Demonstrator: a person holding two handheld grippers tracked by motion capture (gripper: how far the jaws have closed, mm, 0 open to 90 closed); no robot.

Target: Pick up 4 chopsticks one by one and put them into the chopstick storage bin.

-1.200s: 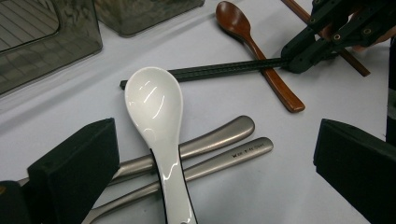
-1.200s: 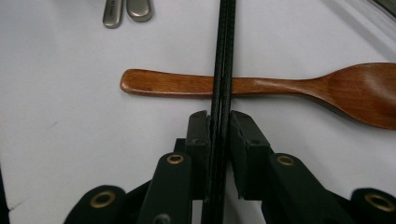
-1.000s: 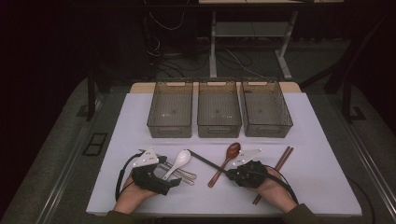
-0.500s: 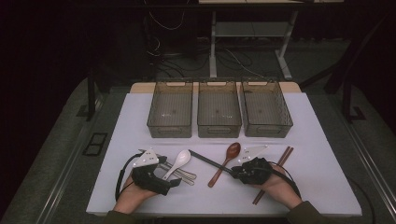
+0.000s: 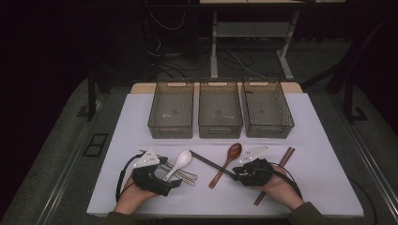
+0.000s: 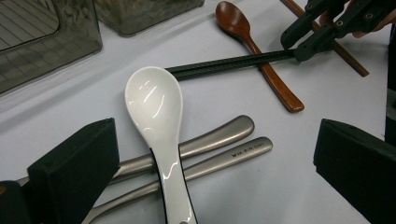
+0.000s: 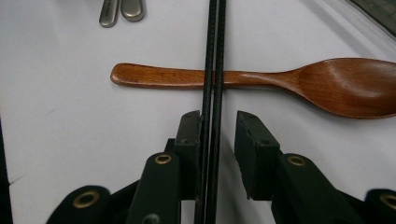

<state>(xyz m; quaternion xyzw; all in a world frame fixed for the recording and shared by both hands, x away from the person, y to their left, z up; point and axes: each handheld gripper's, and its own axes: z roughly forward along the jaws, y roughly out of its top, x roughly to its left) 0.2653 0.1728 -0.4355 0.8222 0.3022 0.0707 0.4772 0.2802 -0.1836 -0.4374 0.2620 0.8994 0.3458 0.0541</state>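
The right gripper [image 7: 217, 135] has its jaws parted, and they have just been opening; the black chopsticks [image 7: 214, 60] run between them, lying against the left pad while a clear gap shows before the right one, so the pair is not pinched. In the high view this gripper [image 5: 240, 174] sits near the front edge of the white table [image 5: 319, 154], at the near end of the black chopsticks [image 5: 211, 164], which slant away to the left toward the other hand. They lie across the handle of a wooden spoon [image 7: 261, 81], whose bowl points toward the bins in the high view [image 5: 227, 161]. Just to the right of the right hand [image 5: 277, 187] lies a pair of brown chopsticks [image 5: 281, 161], partly covered by it. The left gripper [image 6: 210, 163] stands wide open and holds nothing; a white ceramic spoon [image 6: 159, 121] lies between its jaws, resting across the handles of two metal utensils [image 6: 219, 144]. In the high view the left gripper [image 5: 176, 180] is at the front left, beside the white spoon [image 5: 179, 163]. Along the far side of the table stand three smoky clear plastic bins [image 5: 220, 129] side by side.
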